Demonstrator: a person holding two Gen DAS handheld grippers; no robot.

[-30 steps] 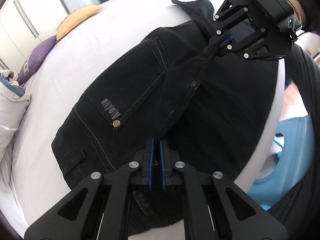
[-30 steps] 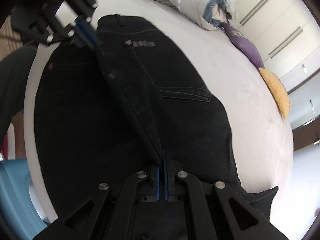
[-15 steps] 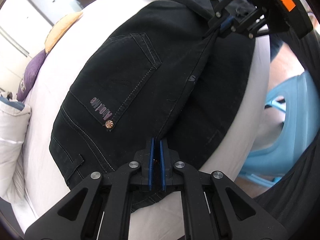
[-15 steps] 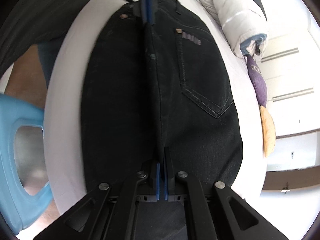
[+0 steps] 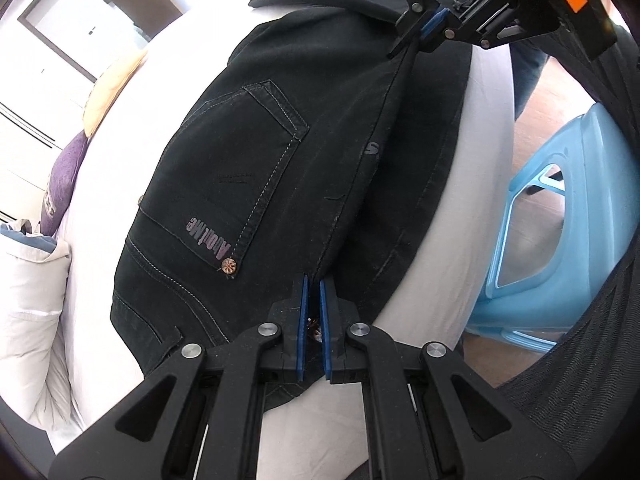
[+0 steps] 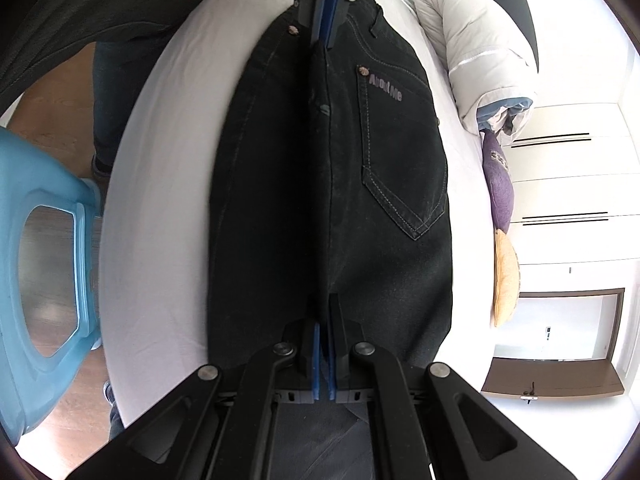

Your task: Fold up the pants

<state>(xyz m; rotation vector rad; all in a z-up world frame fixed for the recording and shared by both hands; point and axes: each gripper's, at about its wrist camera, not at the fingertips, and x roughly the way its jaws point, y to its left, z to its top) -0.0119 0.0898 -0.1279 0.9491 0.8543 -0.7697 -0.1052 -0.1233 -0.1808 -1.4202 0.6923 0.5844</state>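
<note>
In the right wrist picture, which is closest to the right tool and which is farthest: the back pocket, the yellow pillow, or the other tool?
From the right tool:
1. Back pocket, ahead on the right half of the pants.
2. Left tool, at the far waistband end.
3. Yellow pillow, off right across the bed.

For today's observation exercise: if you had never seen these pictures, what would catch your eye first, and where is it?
A pair of black denim pants with a stitched back pocket fills the middle, spread on a white bed sheet. The left gripper and right gripper pinch opposite ends of one raised ridge of fabric between blue pads. A pale blue plastic stool stands on the floor beside the bed.
</note>
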